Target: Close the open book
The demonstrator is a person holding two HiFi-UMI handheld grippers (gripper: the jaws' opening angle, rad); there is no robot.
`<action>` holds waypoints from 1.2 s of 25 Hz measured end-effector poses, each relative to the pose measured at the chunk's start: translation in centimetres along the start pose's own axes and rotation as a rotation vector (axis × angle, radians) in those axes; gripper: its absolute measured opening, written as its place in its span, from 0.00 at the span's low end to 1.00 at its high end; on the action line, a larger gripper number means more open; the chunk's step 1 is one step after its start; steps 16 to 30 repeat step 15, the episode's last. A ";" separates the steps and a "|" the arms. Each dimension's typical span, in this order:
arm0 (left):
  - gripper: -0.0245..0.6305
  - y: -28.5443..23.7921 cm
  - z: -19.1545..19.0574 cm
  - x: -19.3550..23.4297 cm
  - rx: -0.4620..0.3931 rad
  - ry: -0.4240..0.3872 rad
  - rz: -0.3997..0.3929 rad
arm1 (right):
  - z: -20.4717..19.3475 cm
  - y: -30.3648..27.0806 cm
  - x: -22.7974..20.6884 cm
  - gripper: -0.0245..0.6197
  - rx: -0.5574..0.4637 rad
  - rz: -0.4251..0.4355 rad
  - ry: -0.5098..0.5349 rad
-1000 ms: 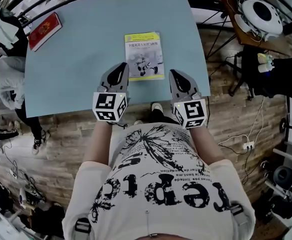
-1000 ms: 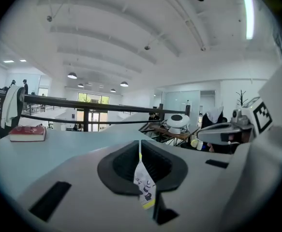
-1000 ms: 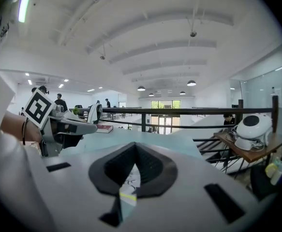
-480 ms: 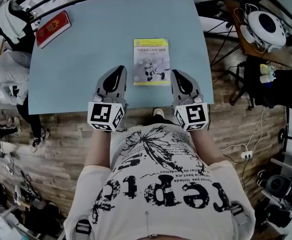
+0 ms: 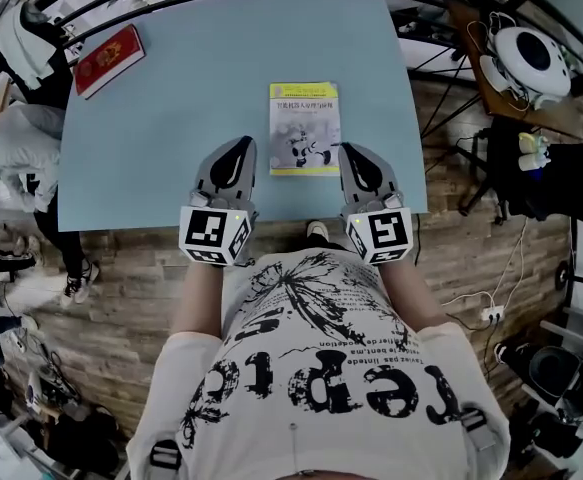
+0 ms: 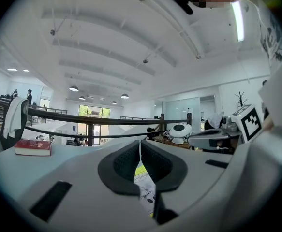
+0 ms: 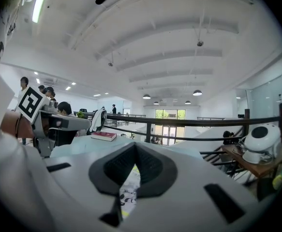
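We find the book (image 5: 304, 128) lying on the bench (image 5: 171, 118), toward its near edge and right of centre. The left gripper (image 5: 239, 146) sits just left of it, the right gripper (image 5: 351, 152) just right (both over the near edge). A second book (image 5: 109, 60) lies at the far left corner, well apart.

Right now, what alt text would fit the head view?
A closed book lies flat on a blue table. The left gripper and right gripper flank its near end, both with jaws together. A red book sits at the table's far left corner.
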State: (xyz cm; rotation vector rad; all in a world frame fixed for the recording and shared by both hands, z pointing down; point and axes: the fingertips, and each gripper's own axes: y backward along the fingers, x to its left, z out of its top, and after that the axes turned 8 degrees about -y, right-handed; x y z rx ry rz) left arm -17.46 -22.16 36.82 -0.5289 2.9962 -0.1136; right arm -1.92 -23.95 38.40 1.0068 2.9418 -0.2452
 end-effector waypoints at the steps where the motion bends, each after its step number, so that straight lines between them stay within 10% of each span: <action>1: 0.07 -0.1 0.0 0.0 0.001 -0.001 0.001 | 0.0 0.0 -0.1 0.05 -0.002 -0.003 0.003; 30: 0.07 -0.9 -0.2 -0.7 0.014 -0.007 -0.025 | 0.5 -0.5 -0.4 0.05 -0.003 -0.016 0.012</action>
